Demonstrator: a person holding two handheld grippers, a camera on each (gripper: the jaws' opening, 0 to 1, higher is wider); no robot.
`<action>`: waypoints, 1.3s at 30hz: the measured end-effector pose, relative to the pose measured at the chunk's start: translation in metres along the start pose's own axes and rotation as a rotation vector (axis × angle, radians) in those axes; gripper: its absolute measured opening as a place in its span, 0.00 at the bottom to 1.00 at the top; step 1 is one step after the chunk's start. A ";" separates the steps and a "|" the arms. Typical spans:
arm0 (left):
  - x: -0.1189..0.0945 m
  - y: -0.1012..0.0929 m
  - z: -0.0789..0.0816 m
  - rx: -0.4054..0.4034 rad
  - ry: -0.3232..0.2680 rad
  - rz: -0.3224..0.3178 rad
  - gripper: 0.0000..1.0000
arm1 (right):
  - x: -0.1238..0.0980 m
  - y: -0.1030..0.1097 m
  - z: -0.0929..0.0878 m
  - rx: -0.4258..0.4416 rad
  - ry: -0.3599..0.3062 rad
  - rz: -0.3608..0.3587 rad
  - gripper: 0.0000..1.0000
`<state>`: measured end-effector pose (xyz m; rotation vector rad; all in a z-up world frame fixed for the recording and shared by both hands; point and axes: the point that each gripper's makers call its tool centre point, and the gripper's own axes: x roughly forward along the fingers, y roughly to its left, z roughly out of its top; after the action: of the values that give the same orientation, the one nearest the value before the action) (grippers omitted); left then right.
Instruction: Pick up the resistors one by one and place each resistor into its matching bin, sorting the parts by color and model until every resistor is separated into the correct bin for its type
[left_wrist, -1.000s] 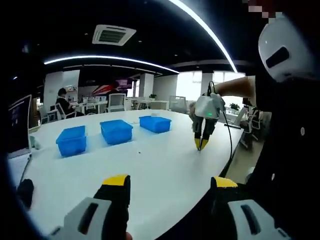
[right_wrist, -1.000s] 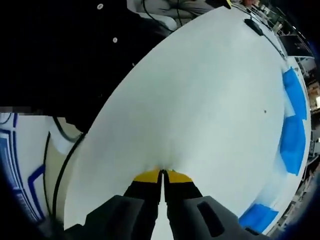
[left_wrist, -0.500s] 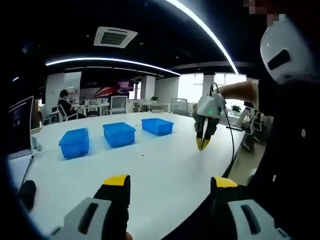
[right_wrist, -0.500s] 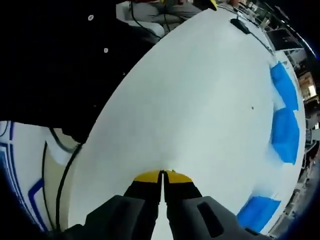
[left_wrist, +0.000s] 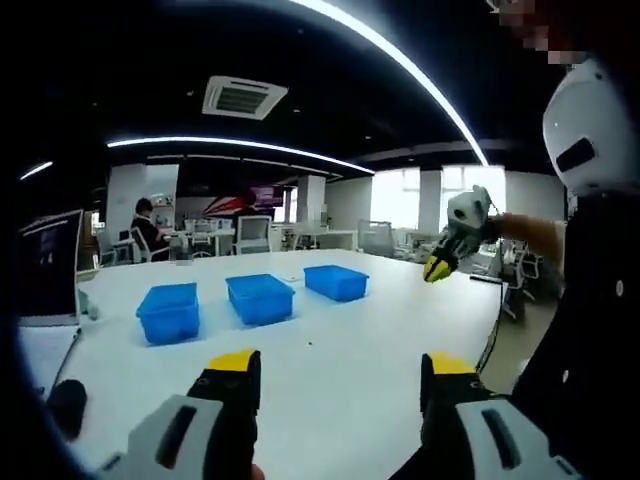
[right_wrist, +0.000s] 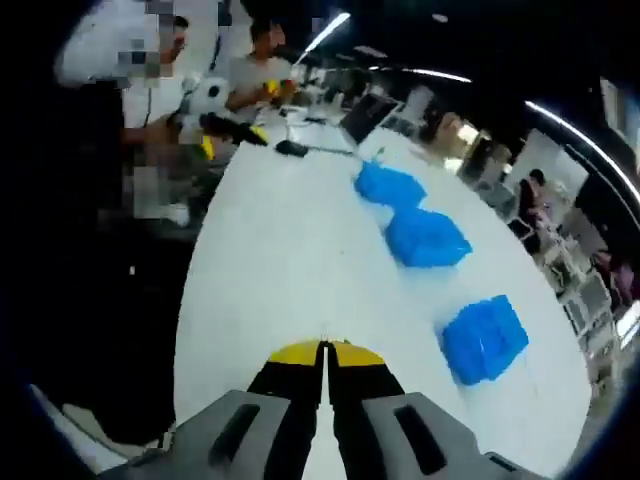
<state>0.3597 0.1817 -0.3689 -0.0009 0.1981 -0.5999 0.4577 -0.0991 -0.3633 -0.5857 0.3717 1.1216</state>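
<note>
Right hand-held gripper (right_wrist: 326, 347) has its yellow-tipped jaws pinched together, can't tell if anything tiny is between them. It's up above the white tabletop (right_wrist: 280, 260). Left hand-held gripper (left_wrist: 340, 365) sits with jaws spread wide, nothing in them. Three blue bins (left_wrist: 259, 298) are lined up in a row further out. One small dark speck (left_wrist: 309, 344), maybe a resistor, lies near the middle bin.

Speck (left_wrist: 309, 343) on table (left_wrist: 380, 330) too small to identify.
</note>
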 end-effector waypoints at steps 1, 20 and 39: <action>0.001 0.001 0.001 0.000 -0.003 0.004 0.66 | -0.004 -0.002 0.002 0.044 -0.028 -0.037 0.05; 0.004 0.010 0.010 -0.006 -0.027 0.022 0.66 | -0.046 -0.034 0.040 0.355 -0.465 -0.607 0.05; -0.024 0.026 0.007 -0.045 -0.061 0.108 0.65 | 0.046 -0.204 0.056 0.340 -0.327 -0.656 0.05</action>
<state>0.3564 0.2161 -0.3592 -0.0514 0.1509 -0.4867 0.6622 -0.0946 -0.2939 -0.1853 0.0652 0.4886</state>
